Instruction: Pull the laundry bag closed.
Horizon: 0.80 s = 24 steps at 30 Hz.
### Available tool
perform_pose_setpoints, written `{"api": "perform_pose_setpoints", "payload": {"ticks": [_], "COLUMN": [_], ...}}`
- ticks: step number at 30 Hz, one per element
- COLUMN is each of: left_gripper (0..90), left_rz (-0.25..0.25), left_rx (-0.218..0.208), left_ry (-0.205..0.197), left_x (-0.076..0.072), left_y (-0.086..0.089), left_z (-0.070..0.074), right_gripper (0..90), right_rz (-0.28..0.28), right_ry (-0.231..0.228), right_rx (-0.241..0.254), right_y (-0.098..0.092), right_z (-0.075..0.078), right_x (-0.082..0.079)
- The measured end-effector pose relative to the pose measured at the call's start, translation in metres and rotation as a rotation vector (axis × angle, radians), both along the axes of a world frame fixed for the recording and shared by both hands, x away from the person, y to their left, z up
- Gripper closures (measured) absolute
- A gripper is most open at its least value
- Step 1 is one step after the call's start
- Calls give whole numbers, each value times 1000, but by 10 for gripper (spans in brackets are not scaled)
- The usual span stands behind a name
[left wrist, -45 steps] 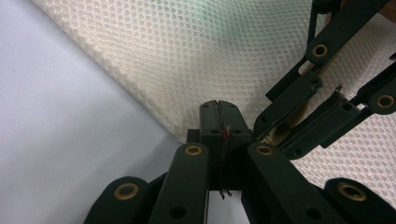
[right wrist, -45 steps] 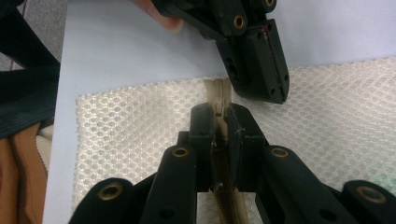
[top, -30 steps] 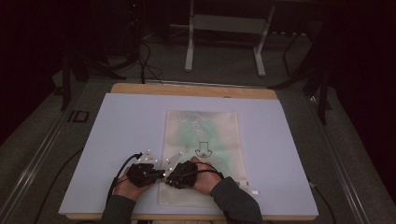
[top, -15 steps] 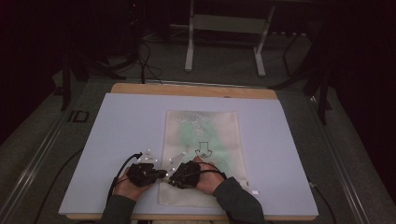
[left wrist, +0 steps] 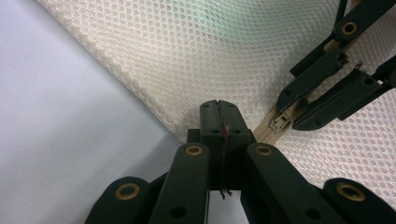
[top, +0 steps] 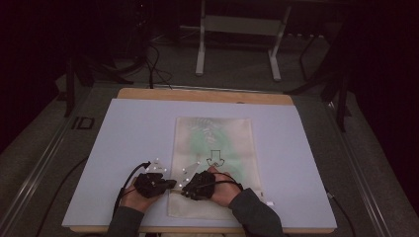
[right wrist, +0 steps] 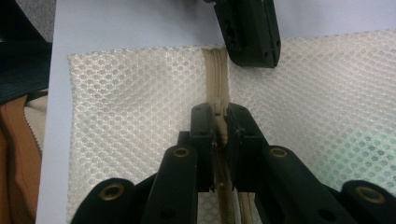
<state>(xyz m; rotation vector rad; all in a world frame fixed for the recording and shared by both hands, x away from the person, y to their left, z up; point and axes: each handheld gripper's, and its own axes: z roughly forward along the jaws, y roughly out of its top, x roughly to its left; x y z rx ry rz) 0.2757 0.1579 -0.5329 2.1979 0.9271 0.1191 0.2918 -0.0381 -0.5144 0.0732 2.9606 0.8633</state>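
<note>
Mesh bag (top: 213, 163), cream-coloured with something green showing through it, lies flat on the pale sheet covering the table (top: 128, 133), toward the near edge and a bit right of centre, and there's a black arrow mark (top: 215, 159) printed on it. Both hands are down at its near left corner. From the left gripper view, the left gripper (left wrist: 218, 116) has its jaws pressed together right at the bag's edge where the beige zipper (left wrist: 275, 123) ends, pinching the fabric there as far as I can tell. Farther off in that same view the right gripper (left wrist: 322, 88) sits over the zipper, with the slider (left wrist: 281, 122) just off its tips. In the right gripper view, its jaws are nearly closed around the zipper pull (right wrist: 219, 122), nipping it between them, and the zipper track runs straight ahead to the left gripper's black jaws (right wrist: 250, 32) at the bag's edge. From the high view the two grippers sit close together, almost tip to tip, cables trailing back by the wrists.
</note>
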Motion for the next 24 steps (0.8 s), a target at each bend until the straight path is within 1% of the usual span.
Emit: {"api": "perform_pose_setpoints", "payload": {"ticks": [11,16,24], "left_gripper": [896,896,896], "left_rz": [3,2,1], "left_rx": [-2,0,2], "left_ry": [4,1,0], "left_x": [0,0,0], "left_y": [0,0,0], "left_z": [0,0,0], "right_gripper": [824,824,824], "right_rz": [-2,-10,-16], "right_ry": [0,-4,2], "right_rx": [-4,-4,-4], "right_y": [-4,-8,-14], "right_z": [0,0,0], "right_x": [-1,-2,-2]}}
